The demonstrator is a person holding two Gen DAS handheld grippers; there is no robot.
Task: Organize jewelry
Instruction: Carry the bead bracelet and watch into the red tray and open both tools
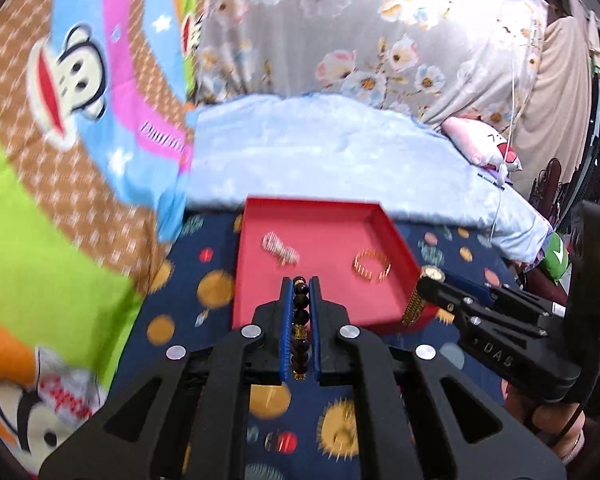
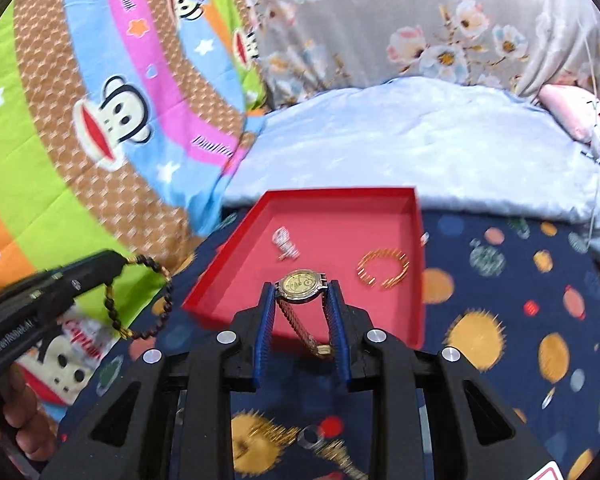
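Note:
A red tray (image 1: 396, 240) (image 2: 418, 240) lies on the dark patterned bedsheet. In it are a silver bracelet (image 1: 280, 248) (image 2: 286, 246) and a gold bangle (image 1: 372, 266) (image 2: 383, 269). My left gripper (image 1: 300, 284) is shut on a dark bead bracelet (image 1: 301, 320), held over the tray's near edge; the bracelet hangs from it in the right wrist view (image 2: 140, 300). My right gripper (image 2: 300, 286) is shut on a gold watch (image 2: 300, 284), held over the tray's near edge; the watch also shows in the left wrist view (image 1: 432, 274).
A light blue blanket (image 1: 320, 152) lies behind the tray. A colourful cartoon quilt (image 1: 60, 140) is heaped on the left. A pink plush (image 1: 480, 144) lies at the right. Another piece of jewelry (image 2: 332, 448) lies on the sheet under my right gripper.

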